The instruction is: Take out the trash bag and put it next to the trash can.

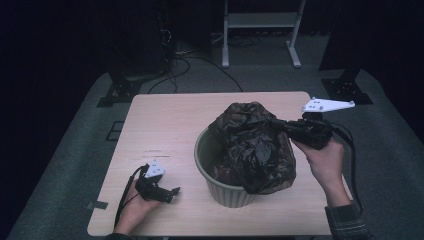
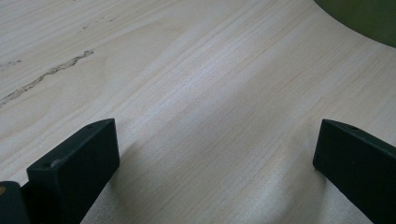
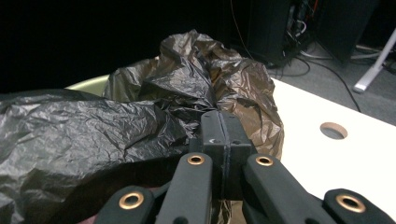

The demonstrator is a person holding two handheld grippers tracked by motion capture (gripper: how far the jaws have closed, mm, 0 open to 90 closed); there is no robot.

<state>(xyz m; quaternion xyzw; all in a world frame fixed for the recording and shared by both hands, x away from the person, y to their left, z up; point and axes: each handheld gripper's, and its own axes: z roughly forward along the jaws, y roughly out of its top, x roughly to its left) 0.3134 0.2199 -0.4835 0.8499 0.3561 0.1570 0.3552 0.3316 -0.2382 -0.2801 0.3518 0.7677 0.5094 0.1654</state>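
Note:
A green ribbed bin (image 1: 220,186) stands in the middle of the wooden table (image 1: 165,120). A crumpled black plastic bag (image 1: 255,145) lies over its right half and bulges above the rim. My right gripper (image 1: 280,125) reaches in from the right and is shut on a fold of the bag (image 3: 187,88), with the plastic pinched between the closed jaws at my right gripper (image 3: 223,122). My left gripper (image 1: 172,192) rests on the table at the front left, held by a hand, jaws wide apart. In the left gripper view my left gripper (image 2: 215,154) has only bare wood between its fingers (image 2: 79,158).
A round cable hole (image 3: 333,130) is cut in the table top to the right of the bag. The bin's green wall (image 2: 364,18) is at the upper right of the left gripper view. Behind the table stand a white frame (image 1: 260,30), dark stands and loose cables on the floor.

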